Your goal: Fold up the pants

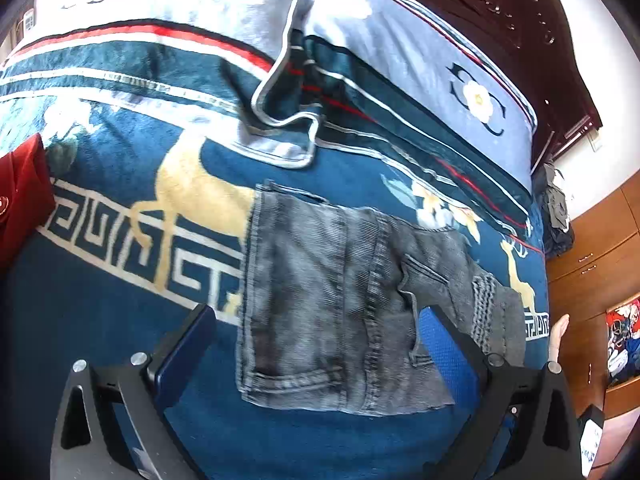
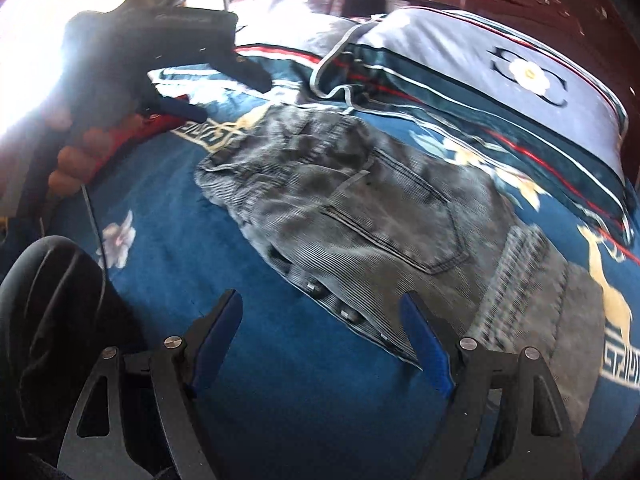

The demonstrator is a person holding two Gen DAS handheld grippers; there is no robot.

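Lying folded on the blue patterned bed cover point(image 1: 120, 340), the grey pants point(image 1: 340, 300) sit near the middle of the bed, below two pillows point(image 1: 420, 80). At far left a red bag point(image 1: 20, 200) rests at the bed's edge. The left tool point(image 1: 316, 332) hovers over the pants, its fingers spread wide and gripping nothing. The right tool point(image 2: 324, 320) likewise stands wide apart and empty, above the pants' near edge, beside the waistband buttons point(image 2: 344, 314).

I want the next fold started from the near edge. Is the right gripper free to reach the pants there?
Probably yes: the right gripper is open and empty, and the gray pants lie flat on the blue blanket with nothing between.
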